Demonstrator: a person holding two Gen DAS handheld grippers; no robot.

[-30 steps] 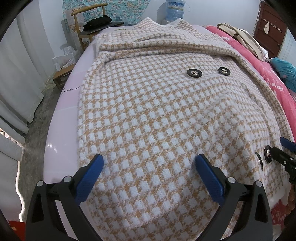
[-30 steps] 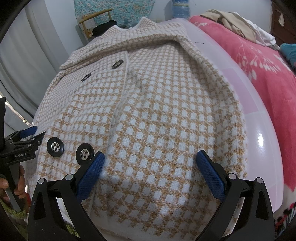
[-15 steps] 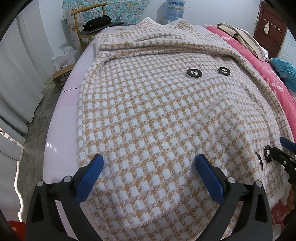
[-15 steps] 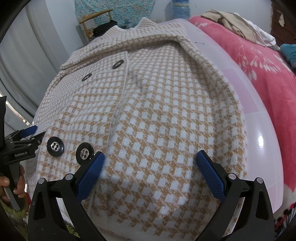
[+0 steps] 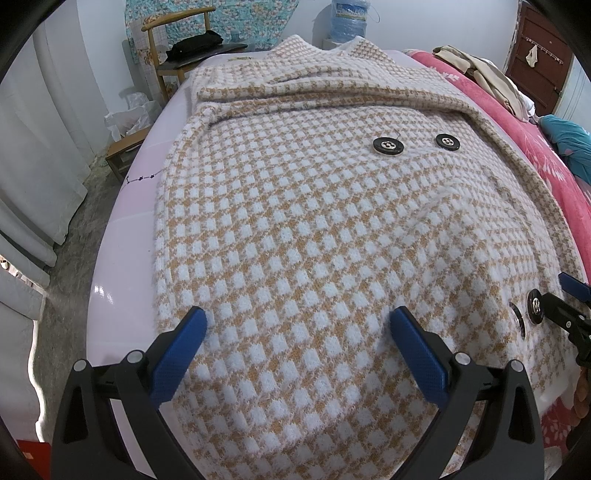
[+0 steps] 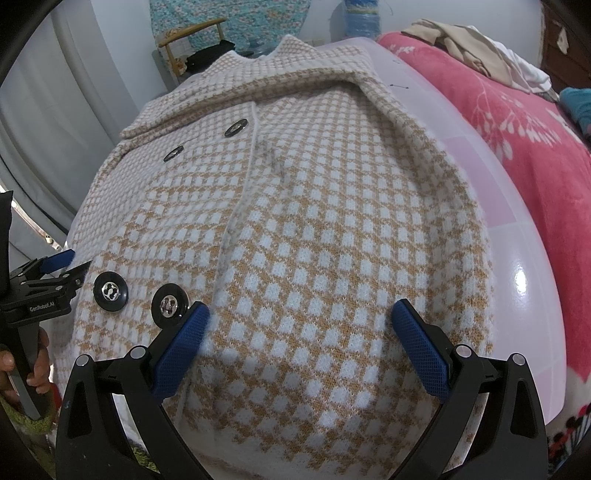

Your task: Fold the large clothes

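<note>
Nearest us, the left gripper (image 5: pixel 297 338) hangs over the hem end of the checked coat (image 5: pixel 314 229), blue pads spread wide, nothing between them. The right gripper (image 6: pixel 299 332) does likewise on its side — fingers well apart, low over the knit, just beside the lower pair of black buttons (image 6: pixel 110 291). In the right view we see the left tool's tip at the frame edge, a hand (image 6: pixel 38 369) on its handle. The coat lies flat, front up, on a glossy pale pink surface (image 5: pixel 122 236); its collar points away from us. Farther up, two more buttons (image 5: pixel 388 146). Beyond — a pink floral blanket (image 6: pixel 535 155), a wooden chair (image 5: pixel 166 44), a water bottle (image 5: pixel 349 18).
</note>
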